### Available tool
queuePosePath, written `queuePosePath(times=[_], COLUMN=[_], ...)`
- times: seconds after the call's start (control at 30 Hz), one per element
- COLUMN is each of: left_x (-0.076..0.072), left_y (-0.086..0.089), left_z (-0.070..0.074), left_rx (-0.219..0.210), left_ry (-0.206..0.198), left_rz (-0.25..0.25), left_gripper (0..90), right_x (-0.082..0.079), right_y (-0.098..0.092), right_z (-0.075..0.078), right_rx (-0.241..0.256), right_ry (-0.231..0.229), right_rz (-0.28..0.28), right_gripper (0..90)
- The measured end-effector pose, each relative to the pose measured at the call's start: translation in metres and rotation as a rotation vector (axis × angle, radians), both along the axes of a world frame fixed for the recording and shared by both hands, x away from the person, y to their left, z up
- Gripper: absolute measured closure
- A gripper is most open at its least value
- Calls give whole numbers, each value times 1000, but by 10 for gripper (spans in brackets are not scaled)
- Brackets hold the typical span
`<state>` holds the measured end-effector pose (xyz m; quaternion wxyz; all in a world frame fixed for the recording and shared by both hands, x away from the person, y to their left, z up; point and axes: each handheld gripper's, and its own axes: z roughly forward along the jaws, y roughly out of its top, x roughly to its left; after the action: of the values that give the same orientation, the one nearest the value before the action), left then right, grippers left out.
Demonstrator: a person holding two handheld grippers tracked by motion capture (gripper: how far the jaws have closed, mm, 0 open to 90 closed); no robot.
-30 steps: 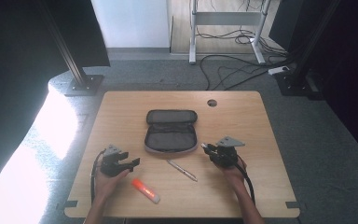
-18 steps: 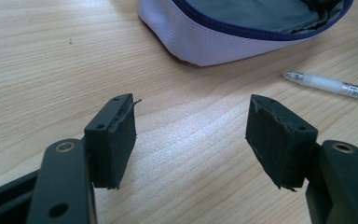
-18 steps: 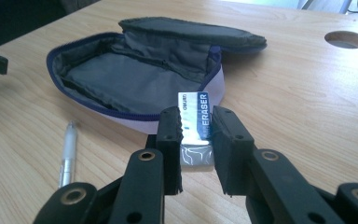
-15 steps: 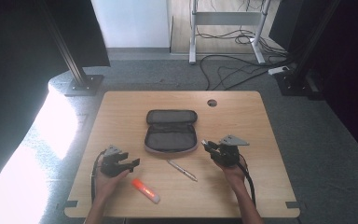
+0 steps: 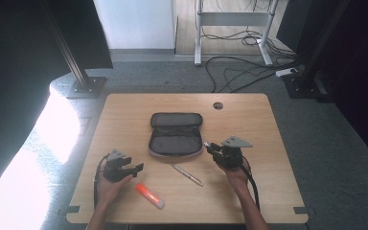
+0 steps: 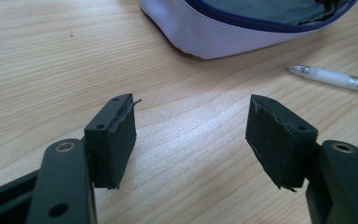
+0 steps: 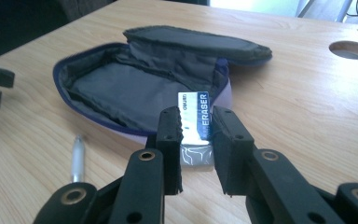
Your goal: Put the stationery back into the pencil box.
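An open dark pencil case (image 5: 175, 136) with a pale outside lies at the table's middle. My right gripper (image 5: 210, 146) sits just right of it, shut on a white eraser (image 7: 196, 119) with a blue "ERASER" sleeve, which it holds at the case's near rim (image 7: 135, 84). My left gripper (image 5: 136, 167) rests at the front left, open, with nothing between its pads (image 6: 114, 135). A clear pen (image 5: 187, 174) lies in front of the case. An orange marker (image 5: 149, 195) lies near the left hand.
The wooden table (image 5: 258, 191) has a round cable hole (image 5: 218, 105) at the back right. Cables and a metal frame are on the floor beyond the far edge. Bare wood lies to the right of the right hand.
The right gripper with the eraser has edged slightly toward the case. The left gripper, pen and marker have not moved.
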<state>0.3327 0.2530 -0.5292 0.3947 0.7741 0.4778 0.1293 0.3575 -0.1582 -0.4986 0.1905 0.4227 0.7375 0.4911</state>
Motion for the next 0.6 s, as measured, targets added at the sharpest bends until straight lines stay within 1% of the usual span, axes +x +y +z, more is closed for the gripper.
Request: queuePosePath(times=[0.17,0.27,0.33,0.4,0.5,0.6], left_x=[-1,-1,-1,0,-1,-2], left_y=[1,-1,-1,-1,-1,0], left_z=[0,0,0,-1,0,1], left_rx=[-23,-2,-14,-17,-30,-42], left_ry=[4,0,5,7,5,0], left_rz=[-7,-11,-10,-22,-25,-27], left_gripper=[336,335,335,335,335,336], right_x=[8,12,15,17,21,24], right_y=[8,12,16,20,27,30], right_z=[1,-1,-3,-3,0,3], right_rx=[-4,-3,-11,-16,-25,-31], right_ry=[10,17,28,38,38,34], right_rz=[-19,-32,-37,-39,-40,-44], right_gripper=[726,727,726,726,726,726])
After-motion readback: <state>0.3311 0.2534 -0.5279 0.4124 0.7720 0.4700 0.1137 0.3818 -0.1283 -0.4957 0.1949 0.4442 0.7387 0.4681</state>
